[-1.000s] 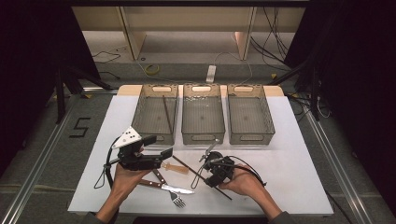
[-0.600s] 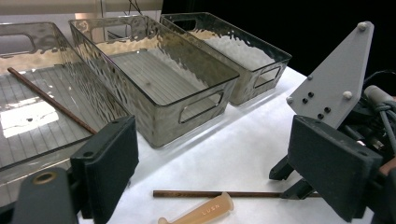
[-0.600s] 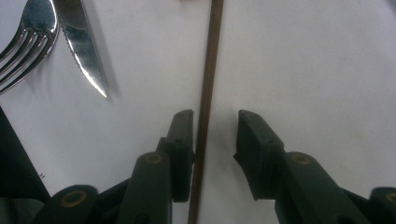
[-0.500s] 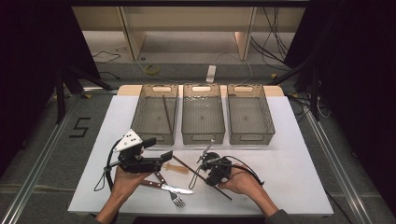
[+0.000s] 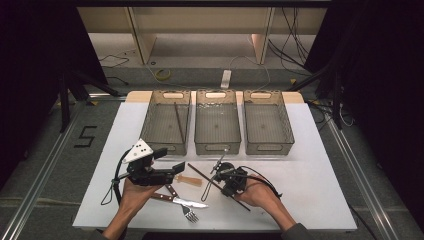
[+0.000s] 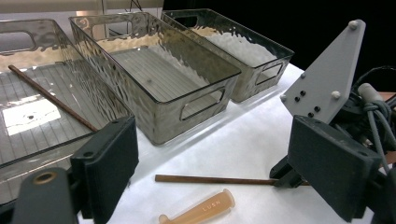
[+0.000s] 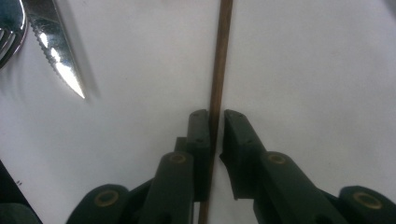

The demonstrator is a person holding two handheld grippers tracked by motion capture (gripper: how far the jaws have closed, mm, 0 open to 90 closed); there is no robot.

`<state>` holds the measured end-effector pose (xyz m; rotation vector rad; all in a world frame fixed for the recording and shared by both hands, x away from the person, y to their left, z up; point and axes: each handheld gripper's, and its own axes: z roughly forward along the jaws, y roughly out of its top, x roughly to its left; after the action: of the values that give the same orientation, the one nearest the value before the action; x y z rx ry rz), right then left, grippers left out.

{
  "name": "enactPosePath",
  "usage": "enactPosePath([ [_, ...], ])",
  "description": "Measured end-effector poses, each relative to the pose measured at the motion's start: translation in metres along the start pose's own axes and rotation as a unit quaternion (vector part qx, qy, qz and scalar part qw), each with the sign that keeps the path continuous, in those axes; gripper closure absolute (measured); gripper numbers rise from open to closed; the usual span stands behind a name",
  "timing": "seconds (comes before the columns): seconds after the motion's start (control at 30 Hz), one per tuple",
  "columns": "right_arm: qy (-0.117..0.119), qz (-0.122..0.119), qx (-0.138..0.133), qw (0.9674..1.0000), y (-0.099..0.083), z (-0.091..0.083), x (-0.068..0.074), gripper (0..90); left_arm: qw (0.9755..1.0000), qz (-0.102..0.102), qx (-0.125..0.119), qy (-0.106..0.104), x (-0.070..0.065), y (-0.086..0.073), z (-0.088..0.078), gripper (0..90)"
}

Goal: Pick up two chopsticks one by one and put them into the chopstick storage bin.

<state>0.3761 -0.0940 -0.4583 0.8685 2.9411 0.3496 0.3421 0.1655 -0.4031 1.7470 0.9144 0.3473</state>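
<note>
Brown chopstick [image 7: 219, 70] on white table [image 7: 317, 70], nipped between just-closed right tongs [image 7: 215, 116], left tongs [image 6: 219, 163] wide

A lab: black curtains [image 5: 380, 100], floor cables [image 5: 295, 40], white test table [image 5: 310, 175].

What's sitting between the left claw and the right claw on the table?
In the high view, a small orange plastic tube lies on the white table between the left claw and right claw.

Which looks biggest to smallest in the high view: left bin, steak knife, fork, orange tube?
1. Left bin, by far the largest.
2. Steak knife.
3. Orange tube and fork: the fork is partly hidden by the knife and the tube by the left gripper, so no ranking.
</note>
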Motion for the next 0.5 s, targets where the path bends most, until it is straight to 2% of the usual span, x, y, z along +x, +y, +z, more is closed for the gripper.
enactPosePath([
  [0.13, -0.003, 0.003, 0.005, 1.0, 0.0015, 0.0002, 0.0006, 85.0, 1.0, 0.001, 0.003, -0.001, 0.0003, -0.0002, 0.0006, 15.5],
  [0.23, -0.007, -0.005, 0.002, 1.0, 0.0015, 0.0003, 0.0022, 85.9, 1.0, -0.001, 0.006, 0.001, 0.0006, -0.001, 0.0012, 15.5],
  [0.37, 0.0, -0.006, 0.0, 1.0, 0.0004, -0.0008, -0.0003, 86.1, 1.0, -0.003, 0.005, 0.002, 0.0005, -0.0007, 0.0011, 15.5],
  [0.5, 0.005, -0.004, -0.014, 0.9999, -0.001, -0.0076, -0.0028, 86.1, 0.9999, -0.006, 0.008, 0.006, 0.0012, -0.0011, 0.0017, 15.5],
])
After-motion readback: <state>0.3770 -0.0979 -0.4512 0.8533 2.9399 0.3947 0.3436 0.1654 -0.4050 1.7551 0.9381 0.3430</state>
